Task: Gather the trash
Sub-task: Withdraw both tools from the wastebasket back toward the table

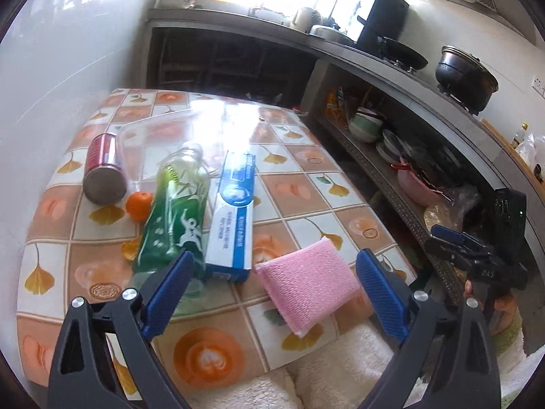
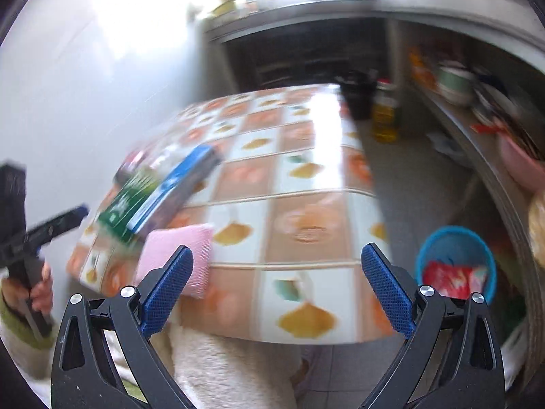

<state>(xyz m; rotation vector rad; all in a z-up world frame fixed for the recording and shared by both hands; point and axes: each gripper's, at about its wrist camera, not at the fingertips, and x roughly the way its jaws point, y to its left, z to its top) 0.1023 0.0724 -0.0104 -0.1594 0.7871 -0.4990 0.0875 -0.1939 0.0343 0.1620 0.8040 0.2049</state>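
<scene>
Both tools hang over the near edge of the worktop (image 1: 306,177) with jaws wide apart and nothing between them: left tool (image 1: 274,293), right tool (image 2: 277,289). The trash lies grouped on the worktop's left side: can (image 1: 104,173), bottle (image 1: 173,214), box (image 1: 233,218). A sponge (image 1: 308,286) sits nearest, just under the left tool. A blue bin (image 2: 456,262) on the floor to the right already holds a wrapper, so that is likely where the pieces go.

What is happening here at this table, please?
A person holds a two-finger tool in each hand over a tiled table, collecting trash. Both the left tool and the right tool are open and hold nothing. On the table lie a can, a green bottle, a toothpaste box, a pink sponge and a small orange. A blue bin on the floor already holds a red wrapper.
</scene>
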